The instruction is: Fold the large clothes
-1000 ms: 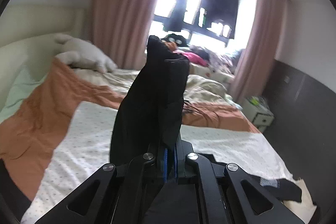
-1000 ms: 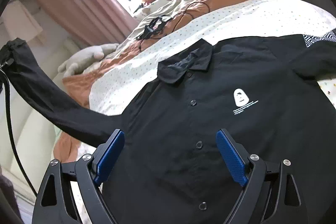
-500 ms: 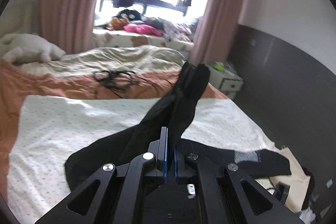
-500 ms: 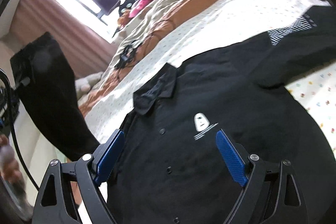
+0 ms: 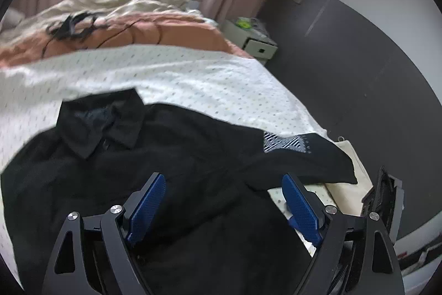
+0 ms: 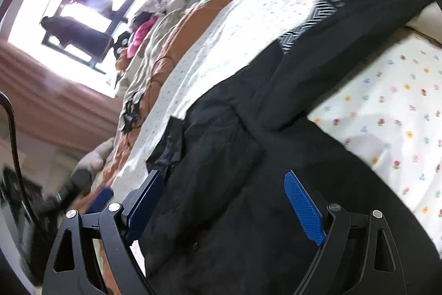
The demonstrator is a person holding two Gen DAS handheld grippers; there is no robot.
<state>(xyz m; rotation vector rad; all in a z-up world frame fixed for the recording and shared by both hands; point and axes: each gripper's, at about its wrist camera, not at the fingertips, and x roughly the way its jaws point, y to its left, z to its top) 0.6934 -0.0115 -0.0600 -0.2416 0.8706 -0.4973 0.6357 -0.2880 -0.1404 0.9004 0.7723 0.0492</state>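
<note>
A black button-up shirt (image 5: 193, 156) lies face up on the dotted white sheet (image 5: 179, 73), its collar (image 5: 99, 123) toward the far side. My left gripper (image 5: 221, 201) hovers low over the shirt's chest; its jaws are opening, wide apart, with nothing pressed between the blue pads. One sleeve with a white patterned patch (image 5: 284, 143) stretches right to the bed's edge. In the right wrist view the shirt (image 6: 248, 198) fills the middle, and the other sleeve (image 6: 221, 134) lies folded across the chest. My right gripper (image 6: 223, 201) stands open just above the shirt.
An orange blanket (image 5: 138, 29) with a tangle of black cable (image 5: 71, 26) lies beyond the sheet. A white bedside cabinet (image 5: 257, 43) stands by the dark wall. A cream bag (image 5: 353, 179) sits at the bed's right edge. A floral sheet (image 6: 386, 107) shows beside the shirt.
My left gripper swung down over the shirt with the black sleeve, then let it go; its jaws went from shut to wide apart. The right gripper rolled and shifted along the shirt.
</note>
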